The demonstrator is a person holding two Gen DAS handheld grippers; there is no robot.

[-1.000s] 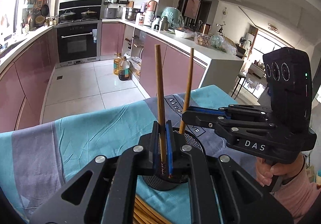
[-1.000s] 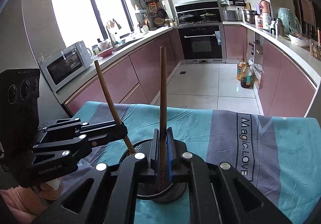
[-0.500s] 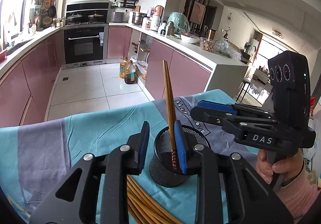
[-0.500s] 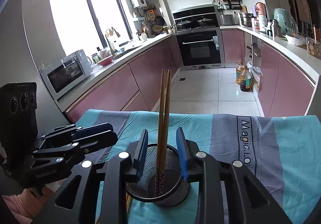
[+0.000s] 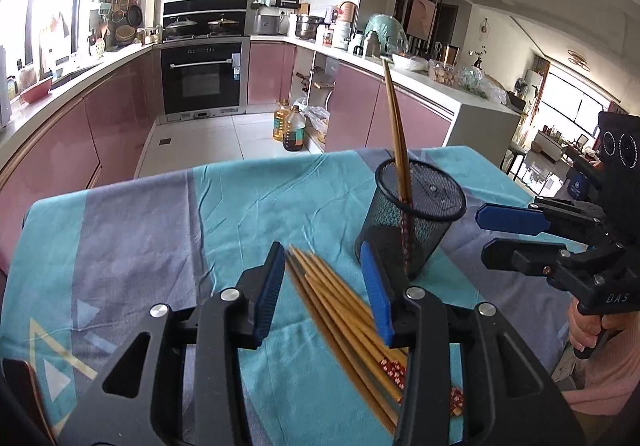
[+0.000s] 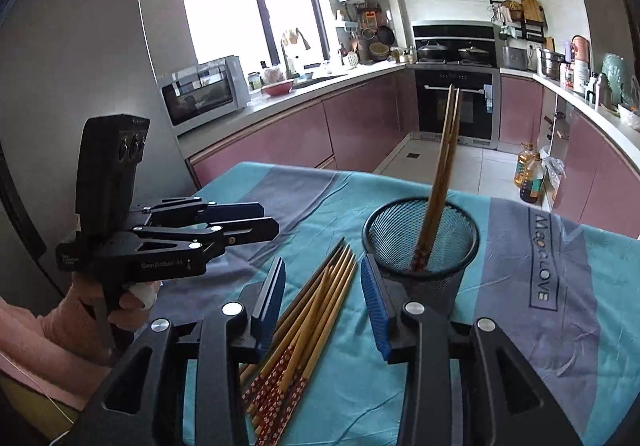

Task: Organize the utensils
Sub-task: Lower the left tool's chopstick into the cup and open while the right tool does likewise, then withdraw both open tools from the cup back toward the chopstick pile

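Observation:
A black mesh cup (image 5: pixel 412 222) stands on the teal and grey tablecloth (image 5: pixel 160 230). Two wooden chopsticks (image 5: pixel 396 134) lean in it. It also shows in the right wrist view (image 6: pixel 424 246), with the chopsticks (image 6: pixel 442 174). A pile of several chopsticks (image 5: pixel 344 310) lies on the cloth in front of the cup, also in the right wrist view (image 6: pixel 308 318). My left gripper (image 5: pixel 326 286) is open and empty above the pile. My right gripper (image 6: pixel 324 298) is open and empty over the same pile. Each gripper shows in the other's view, the right (image 5: pixel 516 234) and the left (image 6: pixel 256 224).
The table's far edge drops to a tiled kitchen floor (image 5: pixel 224 142) with oil bottles (image 5: pixel 290 128). Pink cabinets (image 6: pixel 304 134) and an oven (image 5: pixel 202 78) line the walls. A dark object (image 5: pixel 20 390) lies at the cloth's near left corner.
Both grippers let go of their chopsticks, which now lean in the cup. Both grippers opened and drew back and down over the pile on the cloth.

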